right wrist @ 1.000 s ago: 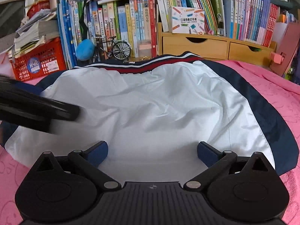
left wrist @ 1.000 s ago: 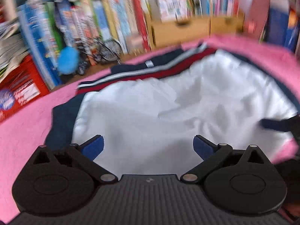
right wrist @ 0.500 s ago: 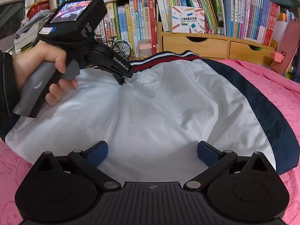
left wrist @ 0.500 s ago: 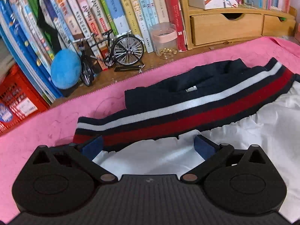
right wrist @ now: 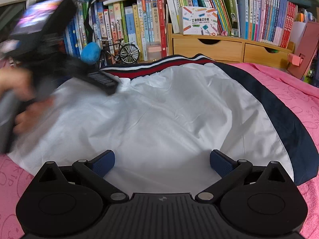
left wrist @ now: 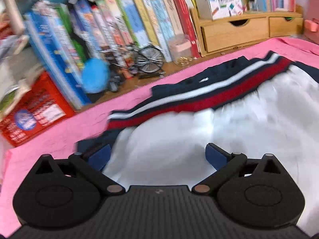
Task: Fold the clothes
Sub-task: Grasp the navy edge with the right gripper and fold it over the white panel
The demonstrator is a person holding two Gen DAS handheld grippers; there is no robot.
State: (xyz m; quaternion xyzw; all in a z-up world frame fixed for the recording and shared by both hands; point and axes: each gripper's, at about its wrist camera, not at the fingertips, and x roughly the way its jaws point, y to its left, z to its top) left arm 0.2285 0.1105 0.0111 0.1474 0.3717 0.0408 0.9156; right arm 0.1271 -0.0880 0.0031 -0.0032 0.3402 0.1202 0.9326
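A white garment [right wrist: 159,115] with navy edges and a red, white and navy striped waistband [right wrist: 159,67] lies spread on the pink cloth [right wrist: 289,91]. It also shows in the left wrist view [left wrist: 229,139], with the waistband [left wrist: 199,97] beyond the fingers. My left gripper [left wrist: 158,154] is open and empty over the garment's far left part; it shows blurred in the right wrist view [right wrist: 101,79], held by a hand. My right gripper [right wrist: 162,162] is open and empty above the garment's near edge.
Books [right wrist: 139,23] line the back, with wooden drawers [right wrist: 229,48], a model bicycle [right wrist: 121,51], a blue plush ball [right wrist: 89,52] and a small jar [right wrist: 153,50]. A red basket [left wrist: 30,111] stands at the left and a pink box [right wrist: 303,47] at the right.
My left gripper has pulled back and to the left from the waistband, and its view is now blurred with motion. My right gripper has stayed where it was.
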